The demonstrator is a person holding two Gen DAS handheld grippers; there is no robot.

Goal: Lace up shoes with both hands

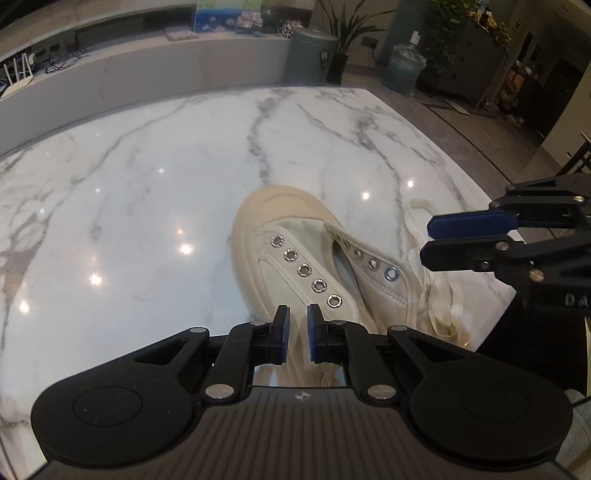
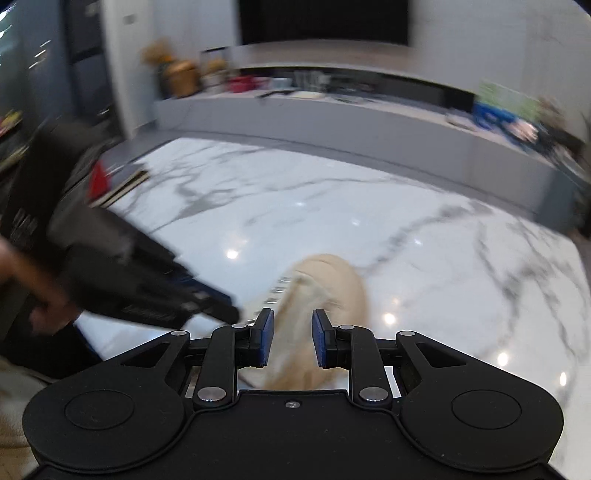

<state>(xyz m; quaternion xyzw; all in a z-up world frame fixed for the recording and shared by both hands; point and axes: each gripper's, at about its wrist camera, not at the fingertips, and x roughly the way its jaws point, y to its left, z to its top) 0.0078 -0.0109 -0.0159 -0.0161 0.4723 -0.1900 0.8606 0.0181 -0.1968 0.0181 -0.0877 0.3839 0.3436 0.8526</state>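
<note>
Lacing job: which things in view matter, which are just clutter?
Job:
- cream shoe, eyelets unlaced
- white lace, loose beside the shoe
- left gripper, jaws a narrow gap apart, gripping nothing visible
- right gripper, open, empty

Clutter:
- marble table (only the work surface)
- bin
- potted plant
- router

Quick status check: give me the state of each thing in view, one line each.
Shoe: on the marble table, eyelets all empty, tongue exposed.
Lace: loose, piled beside the shoe, threaded through nothing.
Left hand-held gripper: narrow gap between the pads, over the shoe's near end, grip unclear.
Right hand-held gripper: open, nothing between the pads, above the shoe.
</note>
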